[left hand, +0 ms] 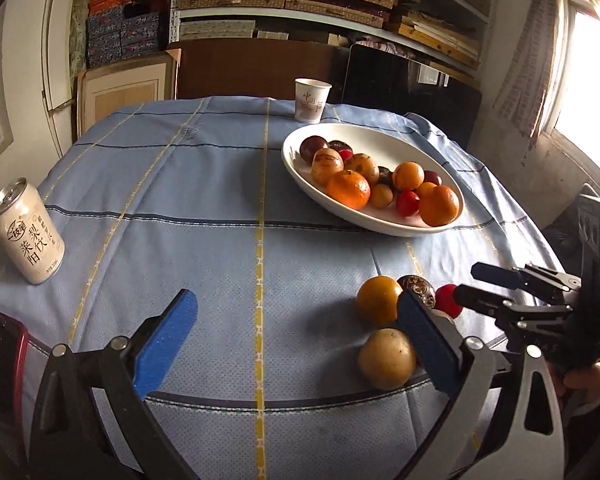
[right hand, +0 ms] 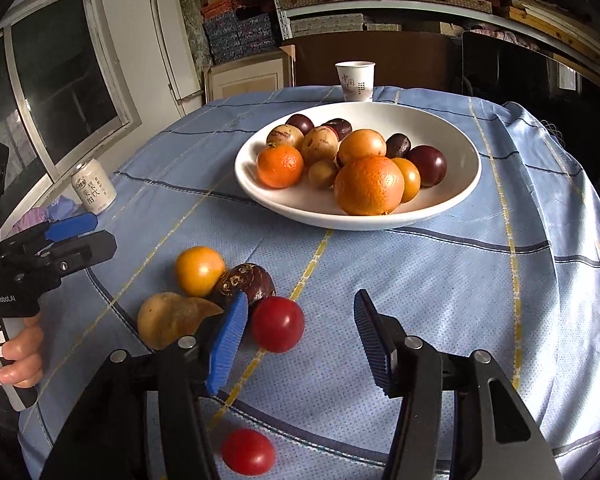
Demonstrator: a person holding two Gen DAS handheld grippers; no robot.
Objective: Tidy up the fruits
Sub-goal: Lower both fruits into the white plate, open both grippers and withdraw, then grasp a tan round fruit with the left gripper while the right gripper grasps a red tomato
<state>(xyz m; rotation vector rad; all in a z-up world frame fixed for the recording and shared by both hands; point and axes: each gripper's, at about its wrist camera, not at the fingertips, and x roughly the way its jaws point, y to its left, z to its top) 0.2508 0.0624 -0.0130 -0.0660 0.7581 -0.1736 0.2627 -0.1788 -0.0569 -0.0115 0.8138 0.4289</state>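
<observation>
Loose fruit on the blue checked tablecloth [right hand: 440, 280], near edge: yellow-orange fruit [right hand: 199, 270], dark mottled passion fruit [right hand: 246, 284], tan fruit [right hand: 172, 320], red tomato-like fruit [right hand: 278, 323], all touching or just beside one another; a second red fruit [right hand: 247, 451] lies apart, closer to the camera. White bowl [right hand: 452, 184] further back, already heaped with oranges and plums.

Right gripper [right hand: 300, 344]: fingers spread, nothing between them, blue pad just beside the upper red fruit. Left gripper [left hand: 296, 344]: fingers spread wide, empty, right pad overlapping the cluster.

Risks (judgement): closing on the red fruit may nudge its neighbours, and round fruit could roll off the near edge. A drop onto the heaped bowl could dislodge fruit.

Unclear: the tan fruit is partly covered by the right gripper's finger; fruit species uncertain; drink can [left hand: 26, 232] label only partly legible.
</observation>
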